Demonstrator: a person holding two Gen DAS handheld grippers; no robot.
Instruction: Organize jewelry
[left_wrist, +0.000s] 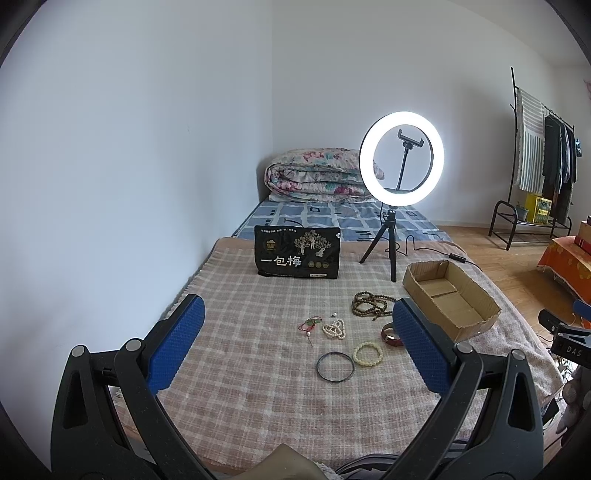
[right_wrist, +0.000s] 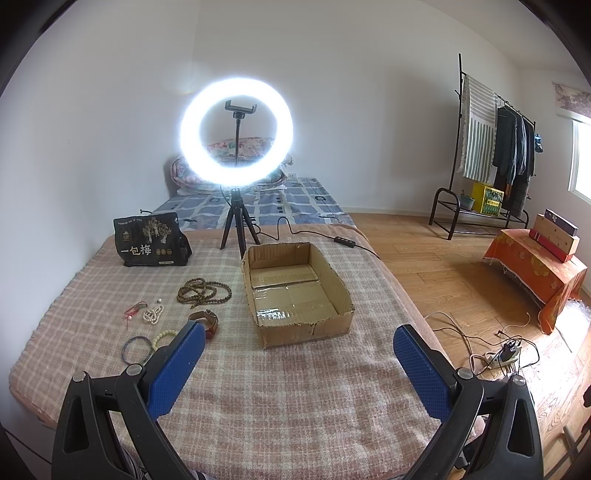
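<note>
Jewelry lies on a plaid blanket: a brown bead necklace, a red string piece, a white bead bracelet, a cream bead bracelet, a dark thin bangle and a red-brown watch. An empty cardboard box stands to their right; it also shows in the right wrist view. My left gripper is open above the jewelry. My right gripper is open, in front of the box, with the necklace and bangle to its left.
A lit ring light on a tripod and a black snack bag stand behind the jewelry. A folded quilt lies at the far end. A clothes rack, an orange-draped stand and floor cables are to the right.
</note>
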